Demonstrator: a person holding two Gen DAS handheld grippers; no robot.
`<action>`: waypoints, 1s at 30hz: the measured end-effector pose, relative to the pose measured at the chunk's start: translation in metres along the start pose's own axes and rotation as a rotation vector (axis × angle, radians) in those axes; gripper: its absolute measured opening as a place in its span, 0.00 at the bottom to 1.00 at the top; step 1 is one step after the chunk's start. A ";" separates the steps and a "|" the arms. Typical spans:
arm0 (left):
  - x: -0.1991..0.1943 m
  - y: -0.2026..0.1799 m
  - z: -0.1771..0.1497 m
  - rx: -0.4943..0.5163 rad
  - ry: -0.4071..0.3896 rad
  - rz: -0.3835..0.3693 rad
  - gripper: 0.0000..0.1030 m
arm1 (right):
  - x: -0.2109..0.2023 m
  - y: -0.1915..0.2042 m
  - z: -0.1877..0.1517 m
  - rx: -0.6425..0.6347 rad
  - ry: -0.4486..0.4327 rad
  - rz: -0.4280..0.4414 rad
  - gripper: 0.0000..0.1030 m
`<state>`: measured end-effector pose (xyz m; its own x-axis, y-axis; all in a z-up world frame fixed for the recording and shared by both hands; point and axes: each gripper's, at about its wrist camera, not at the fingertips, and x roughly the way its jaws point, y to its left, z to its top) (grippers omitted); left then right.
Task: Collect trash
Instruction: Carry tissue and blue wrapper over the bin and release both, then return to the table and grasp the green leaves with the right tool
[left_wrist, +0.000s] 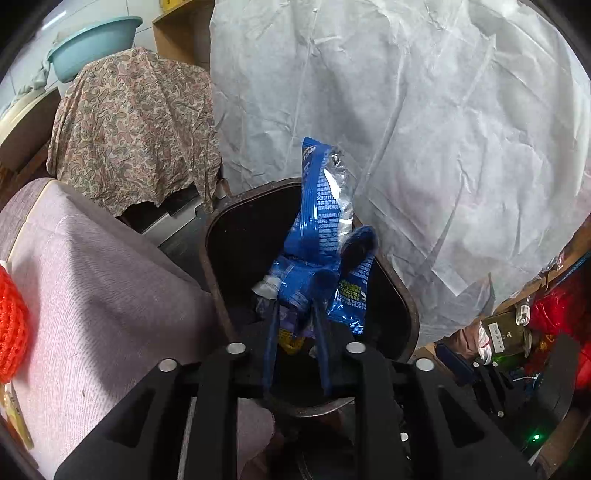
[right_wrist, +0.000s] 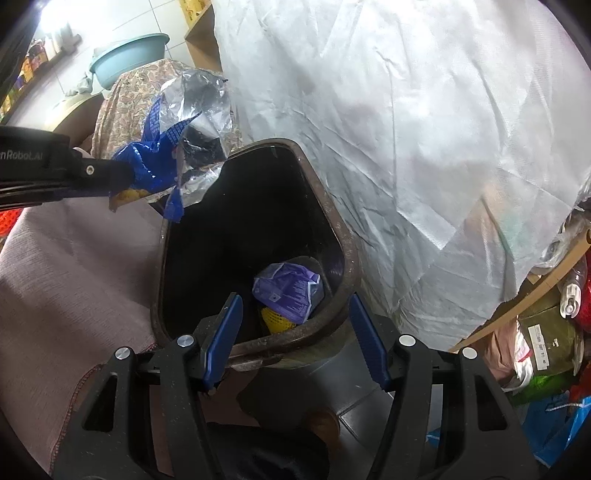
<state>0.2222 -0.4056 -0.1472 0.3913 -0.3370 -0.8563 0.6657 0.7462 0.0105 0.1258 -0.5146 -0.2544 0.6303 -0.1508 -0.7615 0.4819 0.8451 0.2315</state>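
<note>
A crumpled blue snack wrapper (left_wrist: 317, 229) with a silver inside sticks up from between the blue fingers of my left gripper (left_wrist: 295, 295), which is shut on it above the dark brown trash bin (left_wrist: 218, 295). In the right wrist view the left gripper (right_wrist: 122, 177) comes in from the left, holding the wrapper (right_wrist: 170, 147) over the bin's far left rim. My right gripper (right_wrist: 295, 301) stands open and empty over the near rim of the bin (right_wrist: 321, 206). At the bottom of the bin lie a purple wrapper (right_wrist: 291, 291) and something yellow (right_wrist: 275, 321).
A large white sheet (left_wrist: 424, 147) hangs right behind the bin. To the left are a lilac-grey cushion (left_wrist: 92, 277), a paisley cloth (left_wrist: 133, 133), a teal basin (left_wrist: 92, 44) and a red knit item (left_wrist: 11, 317). Cluttered shelves (right_wrist: 546, 332) crowd the right.
</note>
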 end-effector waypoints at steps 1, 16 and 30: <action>-0.002 -0.001 0.000 0.001 -0.010 0.004 0.37 | -0.001 0.000 0.000 -0.003 -0.002 -0.001 0.59; -0.127 0.007 -0.030 -0.003 -0.278 -0.078 0.91 | -0.041 0.037 0.008 -0.051 -0.052 0.055 0.73; -0.218 0.072 -0.112 -0.078 -0.398 -0.054 0.95 | -0.113 0.119 0.006 -0.202 -0.135 0.246 0.85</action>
<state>0.1137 -0.2136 -0.0179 0.5822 -0.5614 -0.5881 0.6478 0.7574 -0.0817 0.1157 -0.4001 -0.1366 0.7939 0.0152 -0.6078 0.1838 0.9469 0.2637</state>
